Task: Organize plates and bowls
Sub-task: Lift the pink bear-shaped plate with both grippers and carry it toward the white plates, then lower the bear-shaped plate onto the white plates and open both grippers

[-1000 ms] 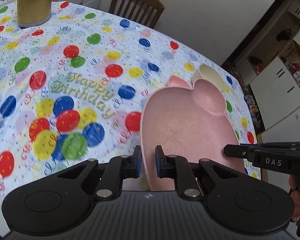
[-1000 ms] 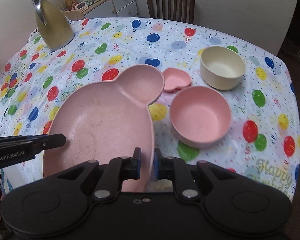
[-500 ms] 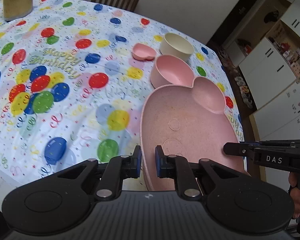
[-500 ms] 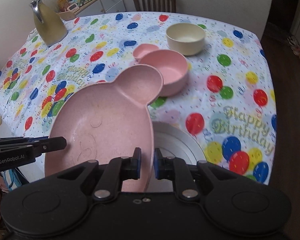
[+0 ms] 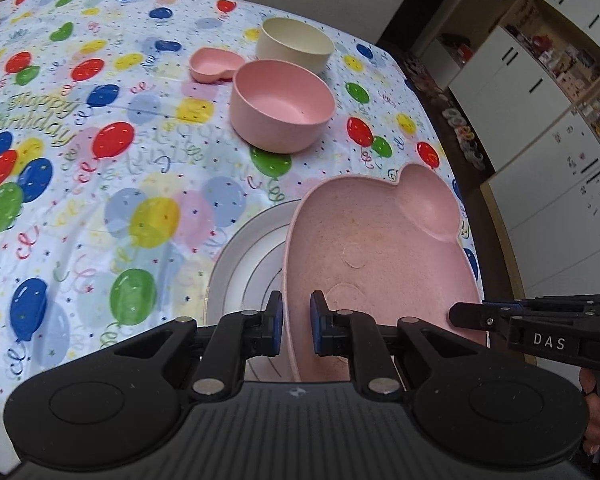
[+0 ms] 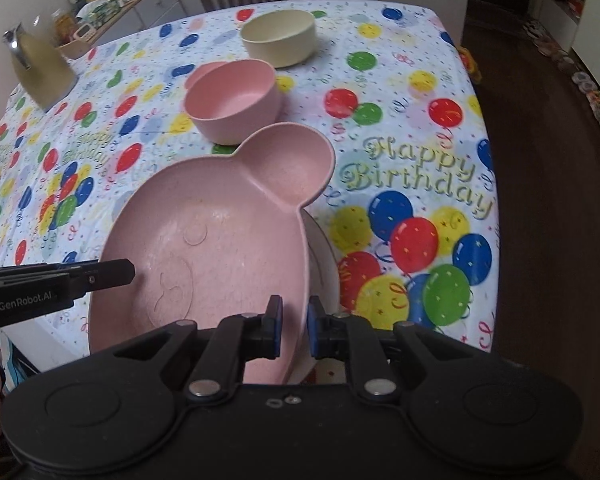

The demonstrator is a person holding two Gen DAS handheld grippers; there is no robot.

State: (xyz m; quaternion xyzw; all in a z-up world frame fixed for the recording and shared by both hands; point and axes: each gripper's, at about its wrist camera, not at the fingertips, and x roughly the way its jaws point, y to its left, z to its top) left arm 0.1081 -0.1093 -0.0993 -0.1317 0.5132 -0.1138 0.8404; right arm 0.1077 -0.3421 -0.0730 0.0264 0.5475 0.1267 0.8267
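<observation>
Two handheld grippers carry a pink bear-shaped plate point(image 6: 220, 240) above a white plate point(image 5: 244, 264) on the balloon tablecloth point(image 5: 100, 160) — the left gripper point(image 5: 296, 328) clamps its left rim, the right gripper point(image 6: 294, 330) its right rim. A pink bowl point(image 5: 282, 106) sits beyond.

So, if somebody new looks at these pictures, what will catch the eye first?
First, the big pink bear-shaped plate, held at its near rim by the left gripper and the right gripper, one on each side, above a white plate at the near table edge. Next, the bright balloon tablecloth, with a pink bowl and a cream bowl standing farther back.
</observation>
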